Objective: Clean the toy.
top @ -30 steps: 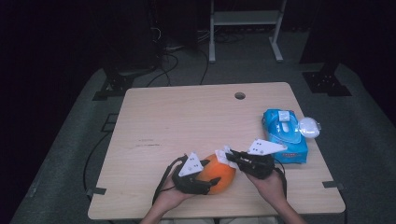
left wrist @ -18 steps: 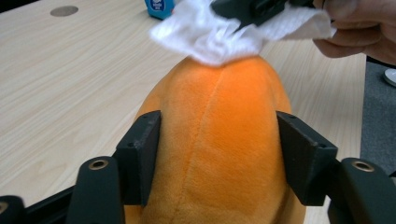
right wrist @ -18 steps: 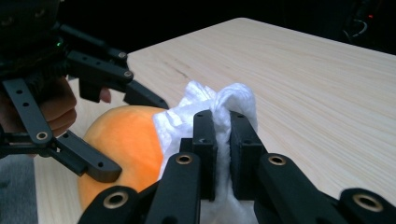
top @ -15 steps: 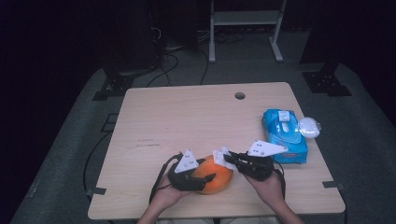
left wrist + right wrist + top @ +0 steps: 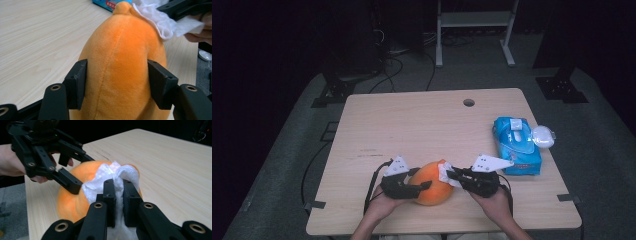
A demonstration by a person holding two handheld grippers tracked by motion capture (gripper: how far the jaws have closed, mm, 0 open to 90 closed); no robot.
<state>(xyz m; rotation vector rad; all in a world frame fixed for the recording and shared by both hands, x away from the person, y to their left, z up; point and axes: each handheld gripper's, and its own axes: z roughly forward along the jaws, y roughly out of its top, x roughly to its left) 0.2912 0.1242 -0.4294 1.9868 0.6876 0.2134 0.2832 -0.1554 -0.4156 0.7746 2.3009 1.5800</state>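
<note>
My left gripper point(image 5: 424, 186) is clamped on the orange plush point(image 5: 433, 183), a pad pressing into each flank; its jaws have just been closing around it. The plush sits on the table point(image 5: 412, 125) at the near edge, between my two hands. My right gripper point(image 5: 451, 175) has its jaws pinched together on a white wipe point(image 5: 110, 176), which is pressed against the top of the plush. Farther off to the right lies the blue wipes pack point(image 5: 517, 144), with a white lid point(image 5: 543, 136) just beside it.
</note>
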